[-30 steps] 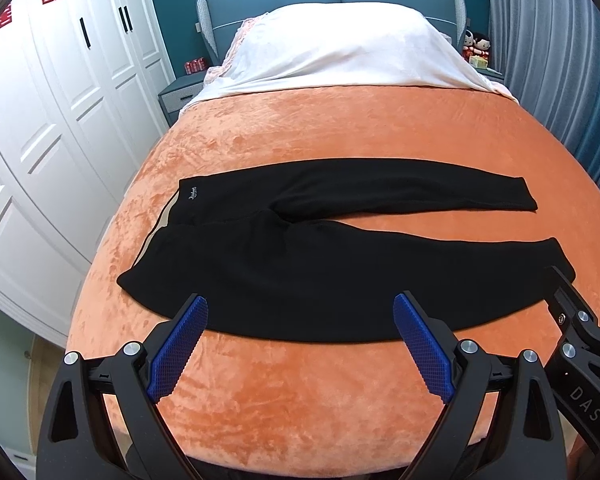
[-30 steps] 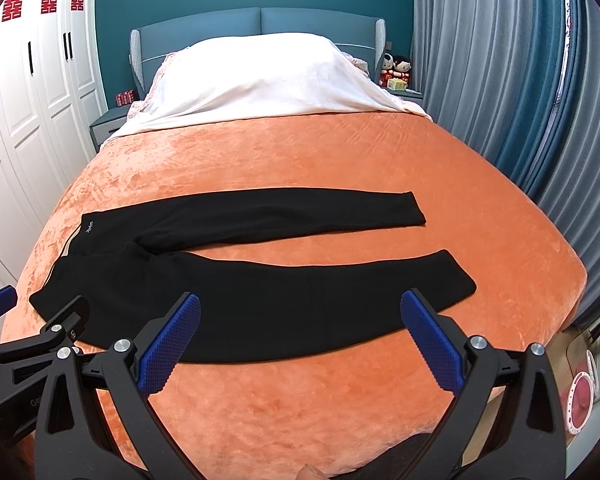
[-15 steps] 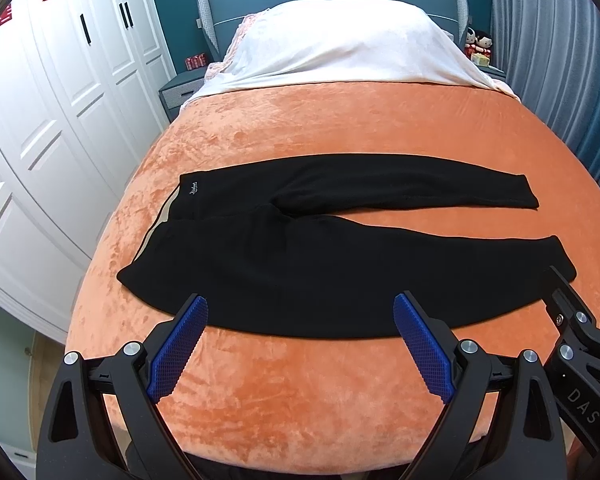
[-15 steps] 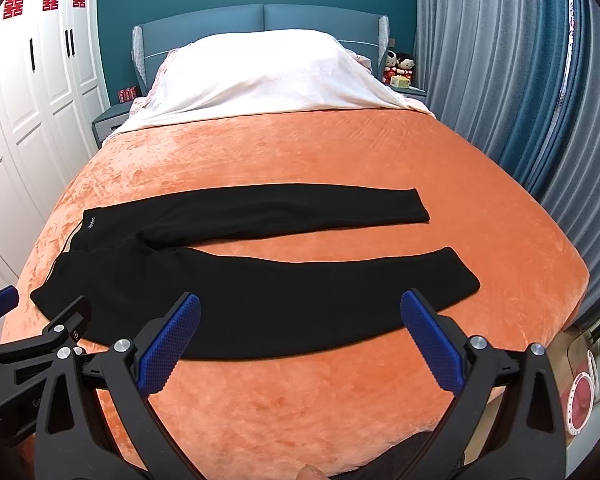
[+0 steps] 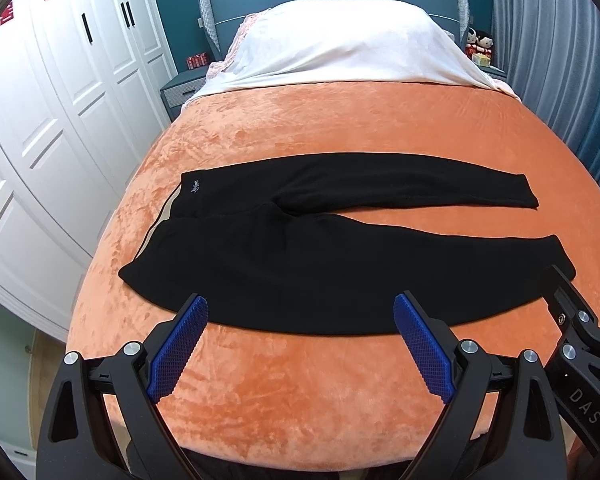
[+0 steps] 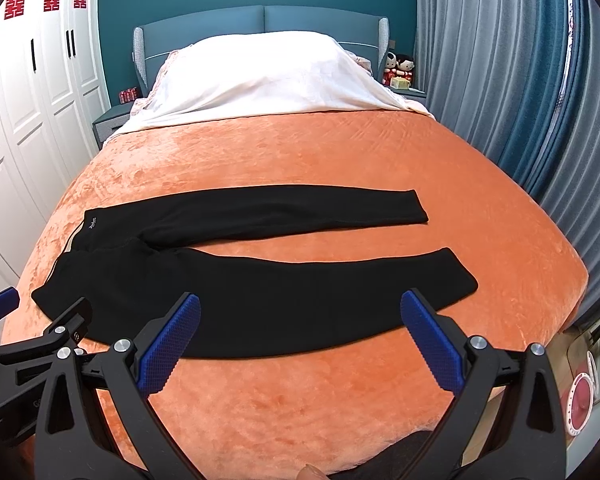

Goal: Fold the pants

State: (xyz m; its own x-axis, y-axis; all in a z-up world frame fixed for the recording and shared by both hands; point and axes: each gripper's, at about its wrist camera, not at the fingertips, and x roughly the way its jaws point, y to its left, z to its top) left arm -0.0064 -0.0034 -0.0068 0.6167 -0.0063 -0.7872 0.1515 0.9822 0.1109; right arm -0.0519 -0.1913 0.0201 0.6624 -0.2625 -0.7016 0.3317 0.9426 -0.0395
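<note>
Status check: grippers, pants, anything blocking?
Left gripper and right gripper: jaws open, empty. Pants flat on blanket, legs apart, unfolded. Nothing blocking.

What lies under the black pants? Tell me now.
The black pants lie flat on the orange blanket, which shows all around them and between the two legs. A pale lining peeks out at the waistband. The blanket directly beneath the fabric is covered.

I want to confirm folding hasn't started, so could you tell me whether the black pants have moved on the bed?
No. The black pants lie as before, both legs spread on the orange blanket.
</note>
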